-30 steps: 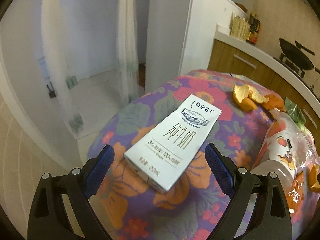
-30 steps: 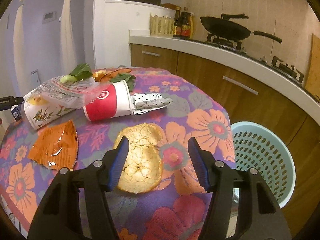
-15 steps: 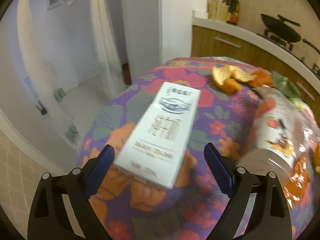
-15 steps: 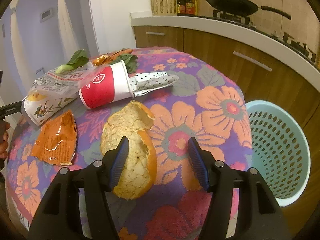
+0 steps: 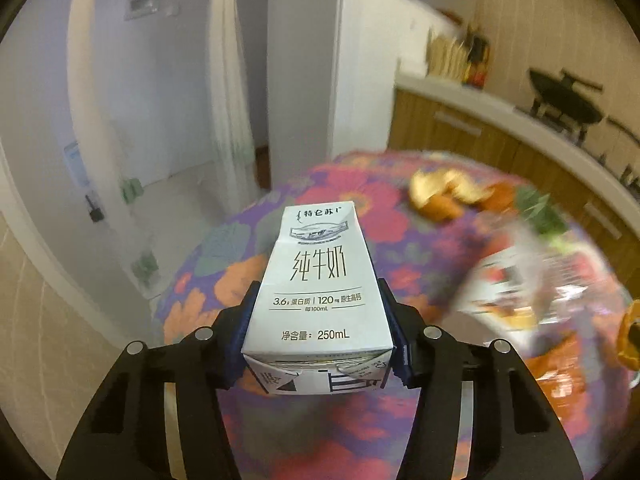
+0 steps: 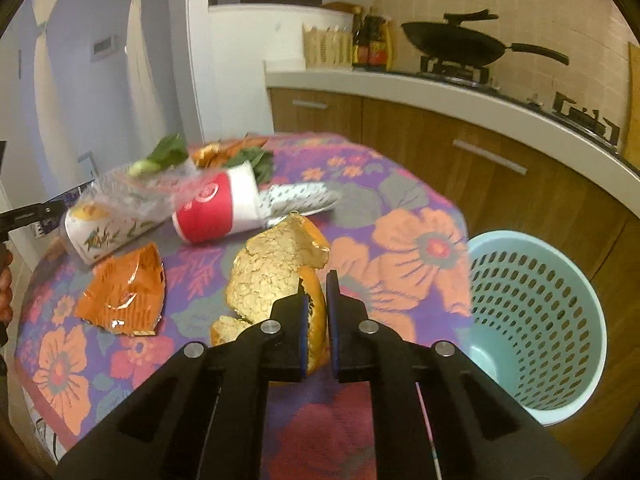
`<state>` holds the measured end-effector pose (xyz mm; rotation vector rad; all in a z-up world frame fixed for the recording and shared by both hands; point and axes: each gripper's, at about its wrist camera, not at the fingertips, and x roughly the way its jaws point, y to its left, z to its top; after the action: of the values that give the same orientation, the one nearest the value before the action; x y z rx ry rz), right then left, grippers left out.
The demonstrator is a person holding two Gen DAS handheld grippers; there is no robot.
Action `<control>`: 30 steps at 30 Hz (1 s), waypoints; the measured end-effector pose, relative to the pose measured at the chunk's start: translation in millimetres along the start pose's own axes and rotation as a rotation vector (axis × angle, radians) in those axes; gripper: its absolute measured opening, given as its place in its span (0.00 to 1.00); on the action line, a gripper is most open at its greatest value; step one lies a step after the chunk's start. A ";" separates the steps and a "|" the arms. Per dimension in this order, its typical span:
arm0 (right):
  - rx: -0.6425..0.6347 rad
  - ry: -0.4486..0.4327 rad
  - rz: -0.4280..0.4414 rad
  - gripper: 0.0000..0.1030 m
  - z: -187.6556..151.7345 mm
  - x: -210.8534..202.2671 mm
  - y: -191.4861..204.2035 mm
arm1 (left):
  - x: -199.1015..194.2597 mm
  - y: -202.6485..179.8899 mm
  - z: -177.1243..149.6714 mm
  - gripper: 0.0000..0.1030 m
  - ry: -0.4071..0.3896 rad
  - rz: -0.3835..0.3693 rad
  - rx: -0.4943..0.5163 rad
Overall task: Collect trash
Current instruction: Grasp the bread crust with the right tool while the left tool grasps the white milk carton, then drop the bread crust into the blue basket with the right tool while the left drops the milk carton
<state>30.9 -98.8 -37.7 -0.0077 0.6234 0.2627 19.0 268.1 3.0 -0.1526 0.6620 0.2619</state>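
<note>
The pale blue plastic basket point(image 6: 536, 320), round and full of holes, stands on the floor beside the table point(image 6: 420, 216), and what shows of its inside looks bare. The left gripper point(image 5: 318, 320) has its jaws clamped on both sides of a white milk carton point(image 5: 318, 280), a crisp cardboard box, held lifted above the flowered tablecloth point(image 5: 320, 420). The right gripper point(image 6: 318, 316) has its jaws pinched narrow on the edge of a large orange peel point(image 6: 276, 276), curled, with rough crackled pith facing up. Behind it a red and white paper cup point(image 6: 218, 212) lies on its side with a dotted wrapper point(image 6: 300, 200) sticking from its mouth, next to a crinkled clear plastic bag point(image 6: 132, 196), leafy greens point(image 6: 168, 154) and a torn orange foil wrapper point(image 6: 124, 296).
</note>
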 end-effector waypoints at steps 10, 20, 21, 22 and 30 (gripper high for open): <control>0.127 -0.081 -0.095 0.05 5.4 -30.9 -79.7 | -83.0 -138.3 22.3 0.51 -0.180 -0.273 0.114; 0.308 0.002 -0.254 0.05 -17.1 -13.2 -196.0 | -48.1 -339.2 -15.9 0.51 0.001 -0.558 0.336; 0.322 0.014 -0.261 0.05 -19.9 -8.8 -202.7 | -42.5 -354.3 -20.2 0.51 0.017 -0.567 0.360; 0.341 0.030 -0.266 0.05 -22.9 -4.4 -210.9 | -37.6 -373.1 -25.2 0.51 0.038 -0.577 0.389; 0.434 0.157 -0.239 0.06 -44.4 33.0 -249.0 | 5.4 -434.9 -42.0 0.51 0.164 -0.613 0.477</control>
<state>92.2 -335.4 -110.7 0.3152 0.8179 -0.1087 123.6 -155.9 -8.5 0.0858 0.7906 -0.5022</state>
